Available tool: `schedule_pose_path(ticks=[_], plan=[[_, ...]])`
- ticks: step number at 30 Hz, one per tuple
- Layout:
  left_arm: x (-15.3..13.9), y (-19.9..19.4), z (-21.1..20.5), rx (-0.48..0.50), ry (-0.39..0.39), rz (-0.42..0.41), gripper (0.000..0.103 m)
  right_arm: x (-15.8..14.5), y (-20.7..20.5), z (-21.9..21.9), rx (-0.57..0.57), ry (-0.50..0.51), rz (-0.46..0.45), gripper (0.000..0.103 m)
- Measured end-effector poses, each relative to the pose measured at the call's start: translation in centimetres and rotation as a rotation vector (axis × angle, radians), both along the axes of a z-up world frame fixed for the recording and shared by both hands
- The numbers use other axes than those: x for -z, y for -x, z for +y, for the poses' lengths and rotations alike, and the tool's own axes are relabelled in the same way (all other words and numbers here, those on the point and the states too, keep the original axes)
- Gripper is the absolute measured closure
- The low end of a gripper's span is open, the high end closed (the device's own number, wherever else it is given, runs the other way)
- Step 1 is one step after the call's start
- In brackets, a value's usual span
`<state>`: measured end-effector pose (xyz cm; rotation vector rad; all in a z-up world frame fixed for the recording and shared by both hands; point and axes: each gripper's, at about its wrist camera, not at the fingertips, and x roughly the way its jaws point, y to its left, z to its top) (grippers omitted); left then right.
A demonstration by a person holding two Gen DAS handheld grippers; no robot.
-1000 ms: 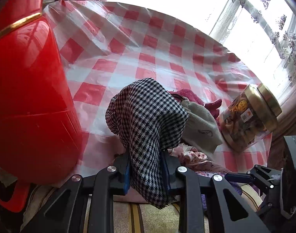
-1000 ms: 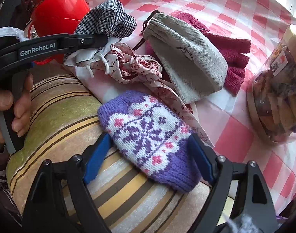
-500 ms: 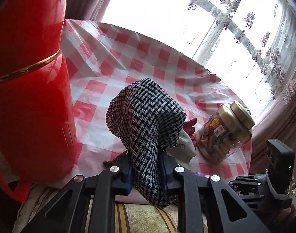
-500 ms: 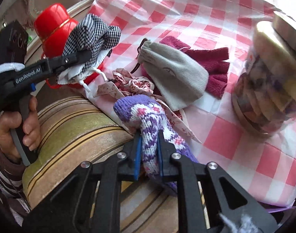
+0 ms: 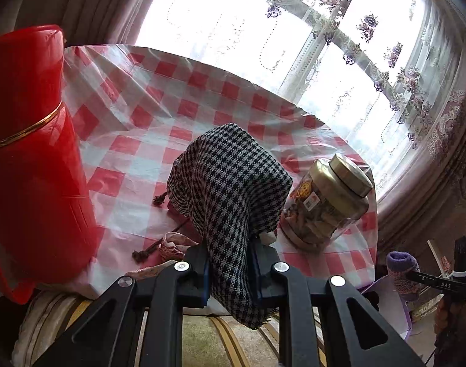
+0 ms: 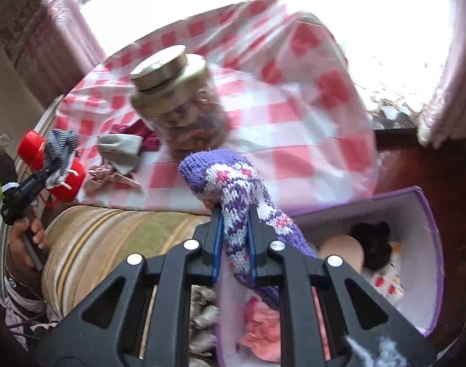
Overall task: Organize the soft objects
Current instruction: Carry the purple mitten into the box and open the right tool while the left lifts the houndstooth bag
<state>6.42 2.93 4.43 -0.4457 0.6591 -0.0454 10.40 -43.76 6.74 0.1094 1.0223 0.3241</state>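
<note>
My left gripper (image 5: pixel 228 267) is shut on a black-and-white houndstooth cloth (image 5: pixel 230 183) and holds it up above the near edge of the table. My right gripper (image 6: pixel 234 241) is shut on a purple knitted sock (image 6: pixel 233 189) with white and pink pattern, held above a purple box (image 6: pixel 422 214) at the right that holds several soft items. A grey pouch (image 6: pixel 121 146), a maroon glove (image 6: pixel 144 133) and a floral cloth (image 6: pixel 106 176) lie on the red-checked tablecloth (image 6: pixel 294 140). The sock and right gripper also show in the left wrist view (image 5: pixel 402 272).
A tall red thermos (image 5: pixel 28 159) stands at the table's left edge. A clear jar with a gold lid (image 5: pixel 331 202) stands at the right of the table. A striped cushion (image 6: pixel 116 244) lies in front of the table. A curtained window (image 5: pixel 294 30) is behind.
My right gripper closed on the purple sock, lifted it off the cushion and carried it right, over the purple box. My left gripper rose and drew back with the houndstooth cloth.
</note>
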Motion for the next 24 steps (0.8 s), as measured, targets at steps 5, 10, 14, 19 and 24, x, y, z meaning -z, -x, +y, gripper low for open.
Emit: schedule_pose_path(ticks=[5, 10, 14, 19, 24], plan=[[-0.9, 0.1, -1.8, 0.045, -0.001, -0.006, 0.082, 2.9, 2.3, -6.6, 0.170, 0.055, 0.075, 0.086], [-1.9, 0.0, -4.2, 0.099, -0.016, -0.005, 0.082, 5.6, 4.3, -8.7, 0.217, 0.050, 0.129, 0.086], [-2.5, -0.1, -6.3, 0.141, -0.034, -0.004, 0.082, 7.7, 5.3, -9.3, 0.263, -0.011, 0.179, 0.086], [-2.9, -0.1, -8.8, 0.184, -0.054, 0.001, 0.082, 9.6, 5.8, -8.4, 0.293, -0.085, 0.220, 0.086], [-3.2, -0.1, -10.8, 0.224, -0.067, 0.005, 0.082, 12.2, 5.3, -4.8, 0.223, -0.212, 0.288, 0.082]])
